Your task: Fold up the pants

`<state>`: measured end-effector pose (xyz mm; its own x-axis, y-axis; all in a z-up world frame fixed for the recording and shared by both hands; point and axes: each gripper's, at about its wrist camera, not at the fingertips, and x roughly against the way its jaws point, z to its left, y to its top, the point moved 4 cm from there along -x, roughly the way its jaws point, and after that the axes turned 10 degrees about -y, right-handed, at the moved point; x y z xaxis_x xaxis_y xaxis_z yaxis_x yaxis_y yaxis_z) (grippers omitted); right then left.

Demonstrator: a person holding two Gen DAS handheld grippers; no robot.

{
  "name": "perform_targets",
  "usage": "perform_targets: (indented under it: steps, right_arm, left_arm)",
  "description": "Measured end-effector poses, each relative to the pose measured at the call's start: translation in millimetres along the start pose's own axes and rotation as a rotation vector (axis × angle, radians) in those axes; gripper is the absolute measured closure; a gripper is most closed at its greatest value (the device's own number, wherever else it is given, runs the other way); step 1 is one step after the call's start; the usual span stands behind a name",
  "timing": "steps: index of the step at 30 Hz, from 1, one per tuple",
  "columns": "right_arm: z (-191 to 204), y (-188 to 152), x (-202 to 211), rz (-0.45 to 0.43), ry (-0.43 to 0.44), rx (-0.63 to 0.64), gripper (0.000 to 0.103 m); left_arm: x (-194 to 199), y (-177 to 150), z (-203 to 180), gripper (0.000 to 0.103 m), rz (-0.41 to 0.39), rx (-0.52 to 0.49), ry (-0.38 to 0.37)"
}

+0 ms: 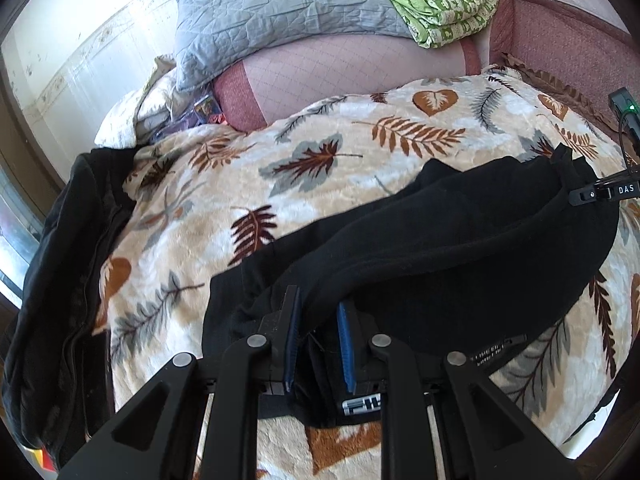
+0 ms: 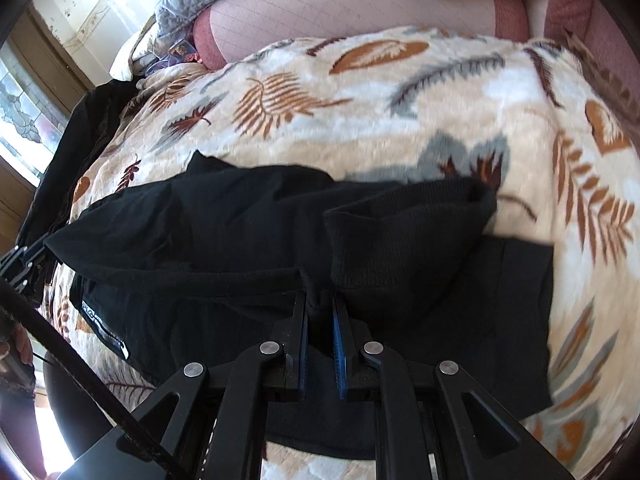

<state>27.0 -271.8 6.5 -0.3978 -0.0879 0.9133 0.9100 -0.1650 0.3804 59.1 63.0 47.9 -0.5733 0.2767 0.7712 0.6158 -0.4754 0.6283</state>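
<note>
Left wrist view showed the left gripper [image 1: 318,312] closed on a fold of the black pants [image 1: 440,248], its blue-lined fingers [image 1: 345,344] pinching the cloth between them. The pants lay across the near part of a leaf-patterned blanket [image 1: 320,160] that covered the bed, with one layer lifted and stretched in an arc toward the right edge of the blanket. There the tip of the right gripper [image 1: 592,194] held the far end of that lifted layer. A label with white lettering [image 1: 496,354] showed on the lower layer of the pants, near the front edge of the blanket. A black jacket [image 1: 68,280] hung over the left edge of the blanket. At the far end of the bed a grey quilted pillow [image 1: 272,20] rested on a pink cushion [image 1: 340,72], and a folded green patterned cloth [image 1: 444,4] sat just beside the pillow.

In the right wrist view the right gripper [image 2: 320,316] was clamped on bunched black cloth of the pants [image 2: 240,232], with the ribbed cuff [image 2: 404,236] lying just beyond the fingers. The lower layer of the pants lay flat on the blanket [image 2: 360,92]. The left gripper [image 2: 24,268] appeared at the left border, touching the pants.
</note>
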Motion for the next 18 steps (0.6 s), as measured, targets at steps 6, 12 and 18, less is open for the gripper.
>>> perform_targets:
  steps: [6, 12, 18]
  right_arm:
    - [-2, -10, 1, 0.008, 0.019, -0.036, 0.092]
    - [-4, -17, 1, 0.009, 0.027, -0.048, 0.092]
    - [-7, -30, 2, 0.009, 0.046, -0.062, 0.092]
  left_arm:
    - [1, -12, -2, 0.085, 0.008, 0.024, -0.015]
    - [2, -23, 3, 0.085, 0.02, 0.097, -0.057]
    - [14, -49, 19, 0.085, 0.023, 0.238, -0.072]
